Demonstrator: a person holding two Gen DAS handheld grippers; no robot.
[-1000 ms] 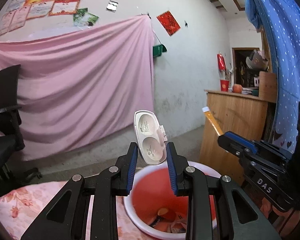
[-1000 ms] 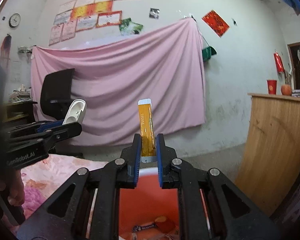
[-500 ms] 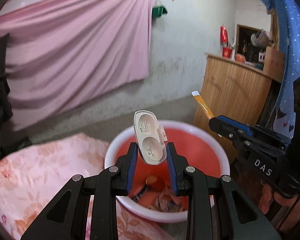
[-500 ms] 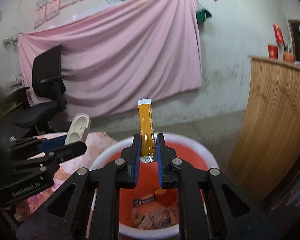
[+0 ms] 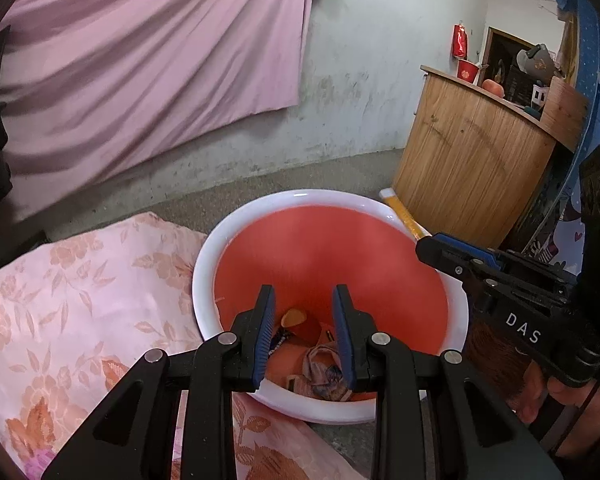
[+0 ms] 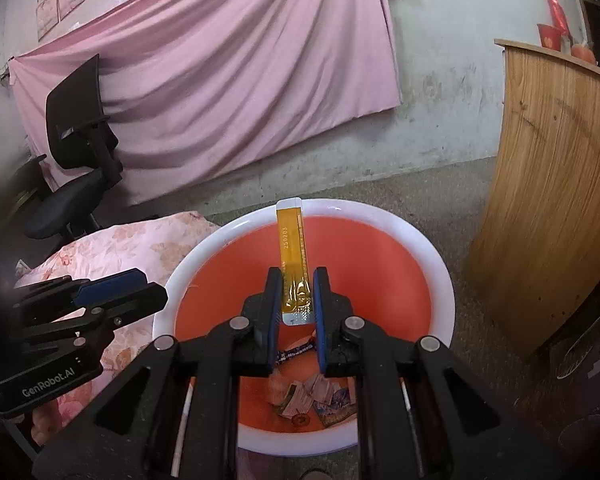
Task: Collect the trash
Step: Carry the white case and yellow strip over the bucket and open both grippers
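A red bucket with a white rim (image 5: 204,264) (image 6: 444,280) stands on the floor and holds several wrappers (image 5: 320,368) (image 6: 312,396). My left gripper (image 5: 304,296) hangs over the bucket's near side, its jaws apart with nothing between them; it also shows at the left of the right wrist view (image 6: 116,292). My right gripper (image 6: 296,276) is shut on the lower end of a long yellow sachet (image 6: 292,248), held upright above the bucket's opening. From the left wrist view the right gripper (image 5: 440,244) sits at the bucket's right rim with the sachet (image 5: 400,212) sticking out.
A pink floral cloth (image 5: 80,300) lies against the bucket's left side. A wooden counter (image 5: 472,152) (image 6: 560,200) stands close on the right. A black office chair (image 6: 76,152) is at the far left, before a pink sheet (image 6: 220,80) on the wall.
Both grippers have tipped down and sunk toward the bucket. The white plastic case that the left gripper held is gone from its jaws. The right gripper keeps the yellow sachet.
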